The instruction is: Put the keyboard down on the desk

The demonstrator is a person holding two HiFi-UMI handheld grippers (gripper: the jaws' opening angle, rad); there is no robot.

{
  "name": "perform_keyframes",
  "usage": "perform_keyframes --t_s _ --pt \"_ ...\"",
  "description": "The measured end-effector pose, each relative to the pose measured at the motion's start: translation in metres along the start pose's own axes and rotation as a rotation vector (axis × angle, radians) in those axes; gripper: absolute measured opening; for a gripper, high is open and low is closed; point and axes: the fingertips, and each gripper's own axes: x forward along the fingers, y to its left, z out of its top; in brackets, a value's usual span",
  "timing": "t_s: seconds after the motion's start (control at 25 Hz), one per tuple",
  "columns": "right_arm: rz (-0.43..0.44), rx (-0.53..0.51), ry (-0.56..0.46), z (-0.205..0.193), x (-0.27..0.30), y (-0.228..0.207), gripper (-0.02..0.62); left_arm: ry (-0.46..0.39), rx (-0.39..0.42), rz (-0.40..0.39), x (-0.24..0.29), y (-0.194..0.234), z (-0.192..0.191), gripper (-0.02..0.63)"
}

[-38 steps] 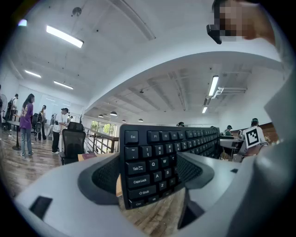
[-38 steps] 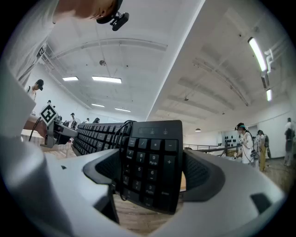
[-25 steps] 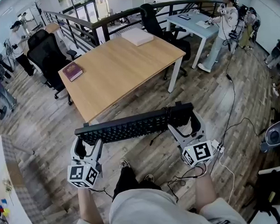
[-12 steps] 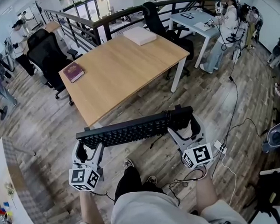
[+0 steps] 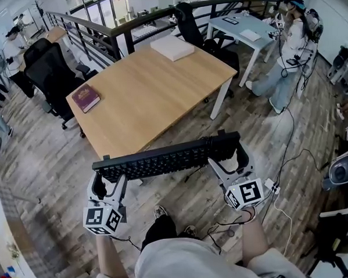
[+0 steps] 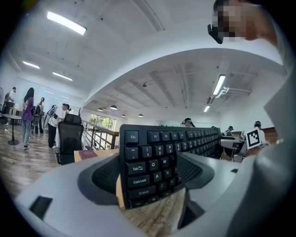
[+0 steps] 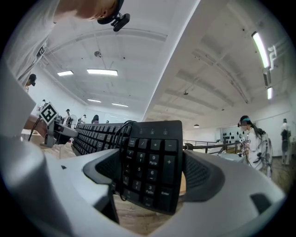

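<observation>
A black keyboard [image 5: 166, 158] hangs in the air in front of me, level and lengthwise across the head view, just short of the wooden desk's near edge. My left gripper [image 5: 107, 185] is shut on its left end, where the Esc and Caps Lock keys [image 6: 148, 166] show between the jaws. My right gripper [image 5: 229, 161] is shut on its right end, over the number pad [image 7: 150, 166], with the coiled cable beside it. The wooden desk [image 5: 160, 90] stands ahead of me.
On the desk lie a dark red book [image 5: 86, 98] at the left and a white box [image 5: 172, 47] at the far edge. Black office chairs [image 5: 51, 78] stand at the left, another chair [image 5: 200, 29] behind. Cables [image 5: 280, 176] trail on the floor at the right. A person [image 5: 288, 48] stands by a far table.
The desk has drawn slightly nearer and shifted in the head view as I stepped forward. The keyboard stays held between both grippers at the same height.
</observation>
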Motion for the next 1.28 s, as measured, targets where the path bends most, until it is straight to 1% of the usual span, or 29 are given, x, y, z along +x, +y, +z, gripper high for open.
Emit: perform_keyframes --t_s 0.24,0.44,0.64,0.76,0.96,1.12,1.28 --pt "-0.042 -0.026 0.000 0.015 0.059 -0.011 0.425 -0.007 -0.014 -0.056 0.061 0.037 0.024 0.382" --pt "-0.076 -0.044 0.003 0.017 0.077 -0.011 0.423 -0.007 -0.022 -0.102 0.086 0.052 0.028 0.382" --pt "-0.079 -0.042 0.008 0.006 0.090 -0.018 0.422 -0.006 -0.021 -0.104 0.104 0.058 0.022 0.382" --pt "-0.070 -0.045 0.009 -0.002 0.111 -0.034 0.423 0.001 -0.033 -0.094 0.128 0.060 0.019 0.382" --pt "-0.041 -0.038 0.007 -0.005 0.164 -0.078 0.423 0.008 -0.032 -0.062 0.186 0.060 0.034 0.383" --pt "-0.002 -0.020 -0.010 -0.014 0.197 -0.119 0.422 -0.003 -0.017 -0.012 0.226 0.049 0.043 0.383" --pt "0.049 -0.023 -0.033 -0.018 0.227 -0.157 0.417 -0.022 -0.021 0.036 0.259 0.035 0.049 0.382"
